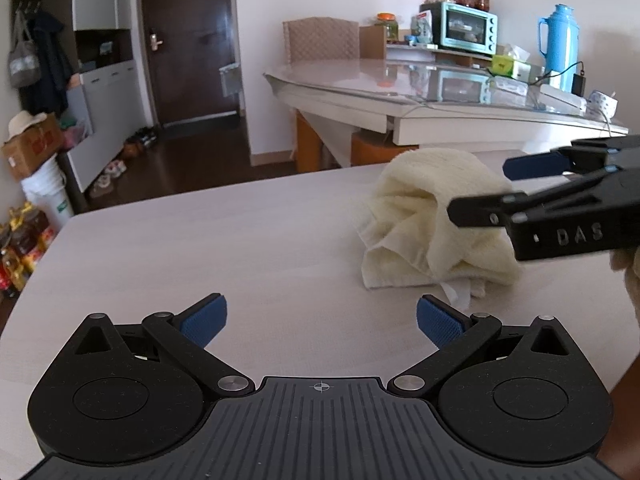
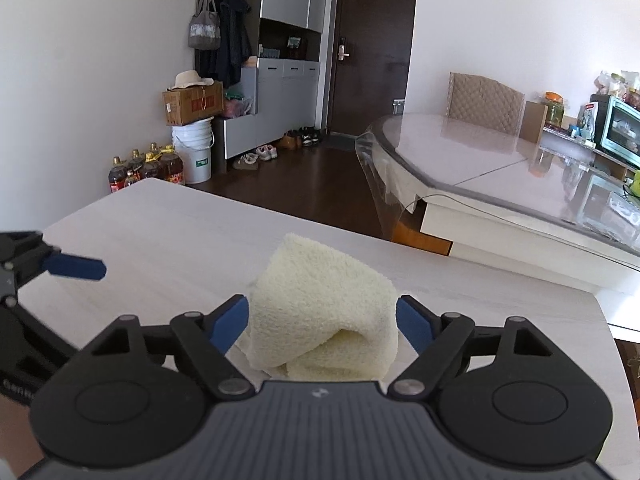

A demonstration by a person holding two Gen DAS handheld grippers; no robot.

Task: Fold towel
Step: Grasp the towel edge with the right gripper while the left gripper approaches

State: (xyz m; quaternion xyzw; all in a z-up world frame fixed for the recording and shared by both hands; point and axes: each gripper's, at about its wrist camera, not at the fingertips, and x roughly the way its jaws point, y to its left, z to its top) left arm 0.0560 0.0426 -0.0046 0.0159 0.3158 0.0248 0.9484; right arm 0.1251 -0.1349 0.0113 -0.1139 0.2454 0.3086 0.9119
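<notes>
A cream towel (image 2: 324, 312) is found bunched in a loose heap on the pale wood-grain table (image 1: 200, 240), toward the table's far right part as seen from the left wrist view. It is not laid flat: folds overlap, a rounded hump stands uppermost, and a thin edge trails out at the near side in the left view.

The right gripper (image 2: 322, 322) is seen with its jaws spread, one blue pad (image 2: 230, 326) on each side of the heap. The towel lies between them. The pads stand just beside the cloth, but no pressing on it is made out — contact at the left pad cannot be settled. In the left view the same gripper (image 1: 478, 192) is seen entering from the right edge, with one finger in front of the towel and the other behind it.

The left gripper (image 1: 322, 320) is seen released, its jaws wide apart over bare table, with nothing between them. It is placed to the left of the towel and apart from it. In the right view only one blue pad of it and part of its black body are seen at the left edge.

Beyond the worktable a second, glass-topped table (image 1: 360, 76) is noted, with a teal oven (image 1: 466, 28) and a blue flask (image 1: 558, 46) standing on it. A dark door (image 2: 370, 52) and a cabinet (image 2: 286, 80) are seen at the far wall.
</notes>
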